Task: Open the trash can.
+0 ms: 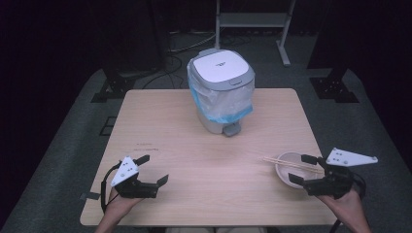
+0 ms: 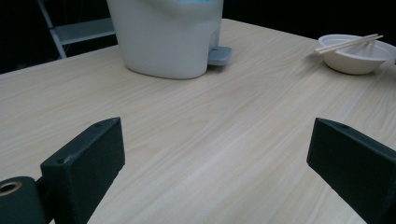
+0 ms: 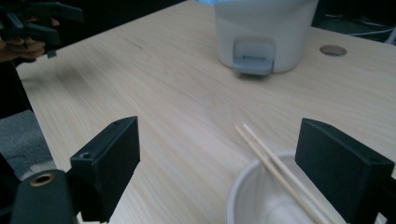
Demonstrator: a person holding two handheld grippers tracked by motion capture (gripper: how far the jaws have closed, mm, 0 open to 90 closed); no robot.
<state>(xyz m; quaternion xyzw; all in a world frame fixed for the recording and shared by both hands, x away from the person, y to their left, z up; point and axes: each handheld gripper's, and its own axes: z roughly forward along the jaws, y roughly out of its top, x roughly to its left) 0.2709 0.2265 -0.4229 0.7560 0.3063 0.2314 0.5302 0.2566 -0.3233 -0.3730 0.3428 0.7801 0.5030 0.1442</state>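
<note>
A white pedal bin (image 1: 221, 90) with a grey-rimmed lid and a blue bag liner stands at the back middle of the wooden table (image 1: 194, 145), its foot pedal (image 1: 232, 129) facing me. At the front right sits a white bowl (image 1: 286, 171) with a pair of wooden chopsticks (image 1: 279, 160) laid across its rim. My right gripper (image 1: 300, 168) is open, its jaws either side of the bowl's near part (image 3: 261, 200), not touching it. My left gripper (image 1: 154, 169) is open over bare wood at the front left, with nothing between its jaws (image 2: 215, 163).
In the right gripper view a round cable hole (image 3: 333, 50) lies in the tabletop beside the bin. Beyond the table's far edge stand black stand bases, cables and a metal frame (image 1: 252, 19) on grey carpet. A piece of tape (image 1: 90, 196) sticks to the front left edge.
</note>
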